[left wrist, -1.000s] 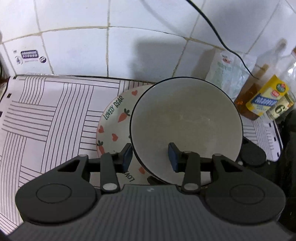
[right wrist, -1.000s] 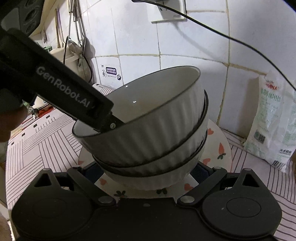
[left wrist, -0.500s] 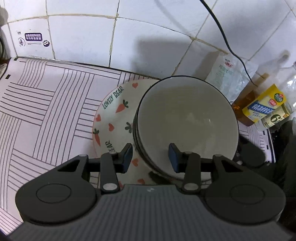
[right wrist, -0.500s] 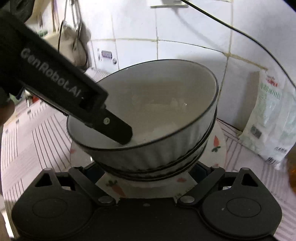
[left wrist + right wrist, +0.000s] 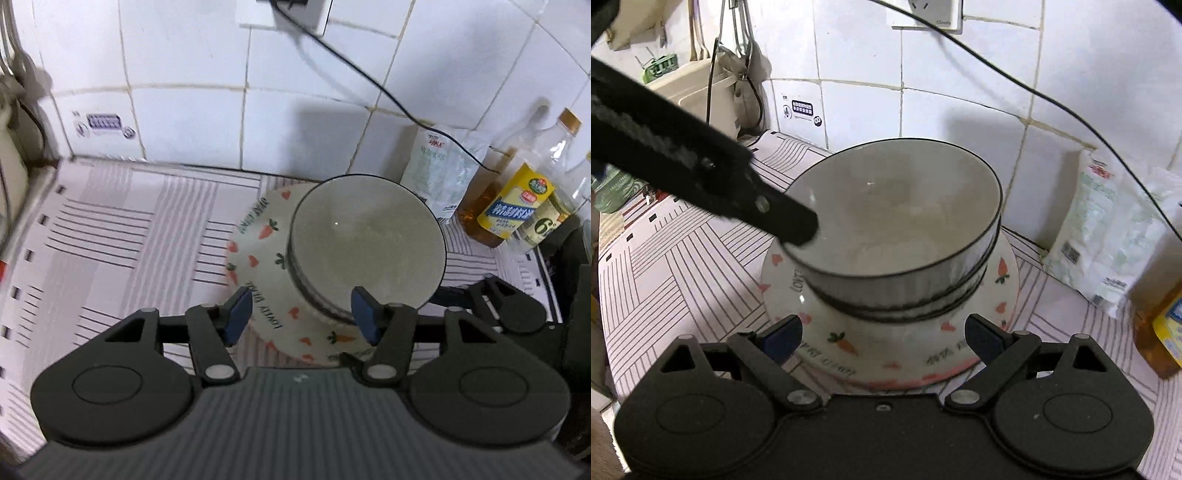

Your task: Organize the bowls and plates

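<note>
Ribbed round bowls nest on a glossy carrot-print plate; both grippers' fingers spread apart, empty

1. The bowls are white with ribbed sides and thin black rims.
2. The plate is white, printed with orange carrots, red hearts and dark lettering.
3. The counter mat is white with dark stripes in blocks.
4. The wall tiles are white.
5. The gripper pads are dark blue.
6. The bottle label is yellow and blue.
</note>
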Demonstrator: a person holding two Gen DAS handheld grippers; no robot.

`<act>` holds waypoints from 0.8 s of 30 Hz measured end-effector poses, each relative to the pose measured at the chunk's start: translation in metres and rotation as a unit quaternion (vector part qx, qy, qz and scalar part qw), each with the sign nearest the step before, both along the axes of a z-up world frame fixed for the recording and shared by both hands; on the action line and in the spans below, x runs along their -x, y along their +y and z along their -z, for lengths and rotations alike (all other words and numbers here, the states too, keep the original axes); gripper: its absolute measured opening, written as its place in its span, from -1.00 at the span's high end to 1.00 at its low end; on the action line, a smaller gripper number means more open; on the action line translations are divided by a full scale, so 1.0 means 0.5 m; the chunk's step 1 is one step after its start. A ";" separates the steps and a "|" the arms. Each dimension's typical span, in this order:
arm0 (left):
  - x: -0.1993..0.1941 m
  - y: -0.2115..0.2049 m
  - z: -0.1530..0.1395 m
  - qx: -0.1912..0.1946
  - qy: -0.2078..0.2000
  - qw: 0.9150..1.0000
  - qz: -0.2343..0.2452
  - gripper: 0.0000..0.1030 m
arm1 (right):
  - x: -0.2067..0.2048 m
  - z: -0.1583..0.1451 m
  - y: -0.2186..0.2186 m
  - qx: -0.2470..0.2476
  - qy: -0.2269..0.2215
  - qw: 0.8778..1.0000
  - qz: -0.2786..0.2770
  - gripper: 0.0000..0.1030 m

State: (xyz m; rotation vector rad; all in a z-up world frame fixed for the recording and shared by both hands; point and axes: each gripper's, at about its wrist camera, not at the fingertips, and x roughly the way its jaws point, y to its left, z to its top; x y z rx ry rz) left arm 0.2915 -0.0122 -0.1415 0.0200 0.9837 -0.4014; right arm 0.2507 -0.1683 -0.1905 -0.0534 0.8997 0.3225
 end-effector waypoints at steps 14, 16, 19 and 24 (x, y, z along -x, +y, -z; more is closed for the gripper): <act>0.145 0.058 -0.111 -0.058 -0.038 0.997 0.023 -0.45 | 0.143 -0.111 0.014 0.000 -0.028 0.995 0.095 -0.88; 0.166 0.067 -0.123 -0.059 -0.040 0.997 0.020 -0.55 | 0.165 -0.130 0.012 -0.003 -0.031 0.993 0.110 -0.88; 0.203 0.079 -0.142 -0.069 -0.052 0.996 0.020 -0.69 | 0.197 -0.154 0.014 -0.011 -0.038 0.992 0.122 -0.89; 0.254 0.097 -0.172 -0.086 -0.066 0.994 0.011 -0.92 | 0.239 -0.197 0.017 0.001 -0.014 0.986 0.168 -0.89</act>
